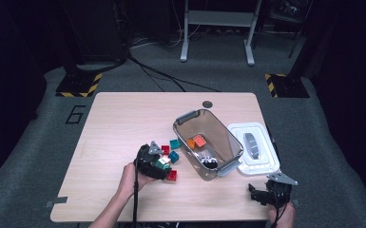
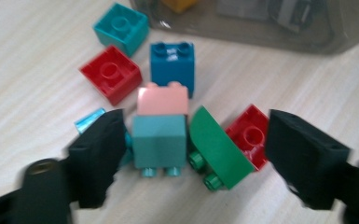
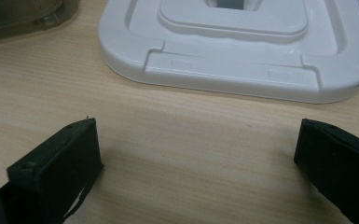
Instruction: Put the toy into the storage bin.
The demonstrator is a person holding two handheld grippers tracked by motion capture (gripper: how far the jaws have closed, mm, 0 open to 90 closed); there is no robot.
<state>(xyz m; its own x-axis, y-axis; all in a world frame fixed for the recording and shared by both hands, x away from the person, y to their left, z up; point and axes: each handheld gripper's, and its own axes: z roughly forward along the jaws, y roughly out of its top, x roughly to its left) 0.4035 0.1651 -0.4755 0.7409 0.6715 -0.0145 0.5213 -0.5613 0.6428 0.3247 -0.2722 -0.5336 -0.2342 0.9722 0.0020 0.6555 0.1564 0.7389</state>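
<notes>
Fingers of the left gripper (image 2: 191,156) stand apart on either side of a small cluster of toy bricks, pads not yet pressing on anything, so the hand looks set to pinch one rather than carry it. Between them lies the teal-and-pink brick (image 2: 161,128), studs toward the camera, with the green curved brick (image 2: 217,144) leaning just beside it and a red brick (image 2: 251,133) behind that, close to the far finger. Such a wide stance probably suits the teal-and-pink brick best, since it sits squarely in the gap, though the green piece could get caught in the same squeeze. Farther off on the desk (image 1: 119,123) lie another red brick (image 2: 112,73), a blue brick (image 2: 172,65) and a turquoise brick (image 2: 121,28), all loose and near the wall of the clear bin (image 1: 228,145). That bin already holds an orange brick (image 1: 198,140) and a dark toy, so the work appears to be gathering bricks into it, with most still outside. The white lid (image 1: 256,147) rests beside the bin, off so the opening is free. The right gripper (image 3: 196,168) hovers low over bare desk near the lid's edge, its fingers wide and empty, seemingly waiting out of the way.
</notes>
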